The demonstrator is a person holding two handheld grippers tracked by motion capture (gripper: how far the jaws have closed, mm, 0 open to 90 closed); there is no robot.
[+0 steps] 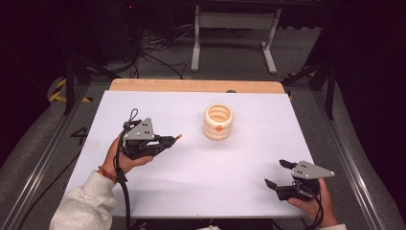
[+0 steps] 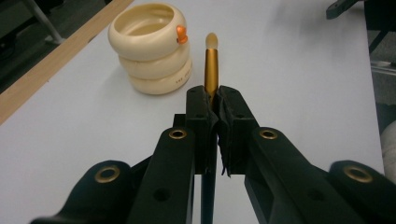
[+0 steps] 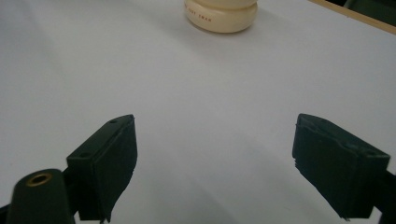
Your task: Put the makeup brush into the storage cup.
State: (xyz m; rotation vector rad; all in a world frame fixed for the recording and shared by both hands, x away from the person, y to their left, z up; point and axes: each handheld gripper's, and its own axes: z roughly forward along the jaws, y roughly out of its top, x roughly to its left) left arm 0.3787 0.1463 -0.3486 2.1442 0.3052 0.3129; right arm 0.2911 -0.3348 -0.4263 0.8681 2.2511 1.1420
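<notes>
1. Brush [image 2: 211,65], gold-handled with a pale tip, is sitting clamped in my left tool [image 2: 213,100]; both pads are pressing on its handle.
2. My left tool is hovering over the left part of the white surface [image 1: 191,177], and the brush tip is pointing toward the cream ringed holder [image 1: 218,121], near it but not touching.
3. My right tool [image 1: 276,173] is resting low at the right front of the surface, jaws standing wide apart with nothing between them.
</notes>
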